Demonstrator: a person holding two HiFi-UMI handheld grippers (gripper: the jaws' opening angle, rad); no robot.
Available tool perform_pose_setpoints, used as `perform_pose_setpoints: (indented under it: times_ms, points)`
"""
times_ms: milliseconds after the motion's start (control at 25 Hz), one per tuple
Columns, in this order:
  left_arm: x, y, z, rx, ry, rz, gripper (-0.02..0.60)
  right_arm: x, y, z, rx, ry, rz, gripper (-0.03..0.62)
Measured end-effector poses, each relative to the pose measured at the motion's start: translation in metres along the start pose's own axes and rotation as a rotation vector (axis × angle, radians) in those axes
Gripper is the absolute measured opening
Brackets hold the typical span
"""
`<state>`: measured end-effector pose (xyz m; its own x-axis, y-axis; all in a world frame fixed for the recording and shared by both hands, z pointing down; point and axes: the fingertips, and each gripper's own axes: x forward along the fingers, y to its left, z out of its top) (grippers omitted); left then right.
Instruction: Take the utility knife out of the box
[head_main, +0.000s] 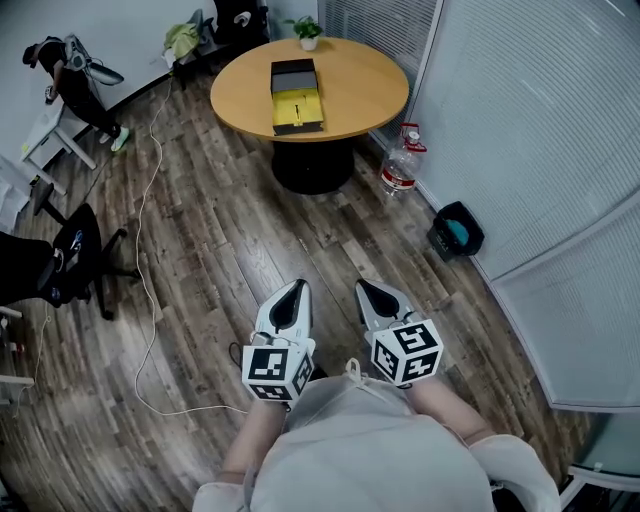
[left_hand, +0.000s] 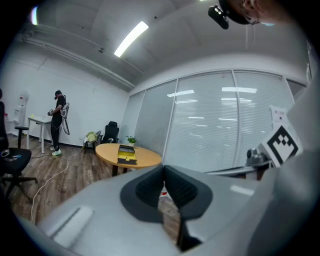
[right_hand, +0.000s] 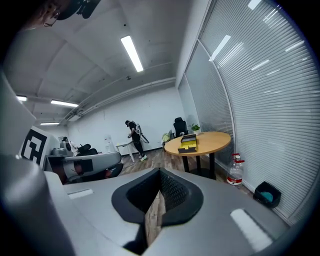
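I hold both tools low in front of me, above the wood floor (head_main: 230, 250) and well apart from the round worktop (head_main: 370, 85) across the room. The left tool (head_main: 297, 286) has its 2 jaws together with nothing between them, and its own view shows the dark pads (left_hand: 150, 190) meeting at the tip. The right tool (head_main: 362, 286) is likewise closed and empty, just beside the left one.

The box (head_main: 296, 95) lies open on the worktop, its black lid half toward the far side and a yellow tray toward me. The utility knife is too small to pick out from here.

A potted plant (head_main: 307, 32) stands at the worktop's far edge. A water bottle (head_main: 400, 165) sits on the floor beside the worktop's base, near the blinds, and a black bin (head_main: 456, 232) stands further along that wall. A person (head_main: 75, 85) stands at the far left, by a white table.
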<state>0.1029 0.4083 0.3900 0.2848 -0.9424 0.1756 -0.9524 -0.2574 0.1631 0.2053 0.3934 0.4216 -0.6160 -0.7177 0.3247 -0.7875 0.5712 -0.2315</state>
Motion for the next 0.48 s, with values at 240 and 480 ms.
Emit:
perform_pose_setpoints:
  times_ms: [240,480]
  points:
    - [0.054,0.079,0.028,-0.013,0.011,-0.021,0.006,0.085,0.008,0.032,0.009,0.009,-0.036,0.0]
    - [0.095,0.158,0.056,-0.014,0.014,-0.055,0.006,0.166,0.026,0.06,0.008,0.014,-0.07,0.0]
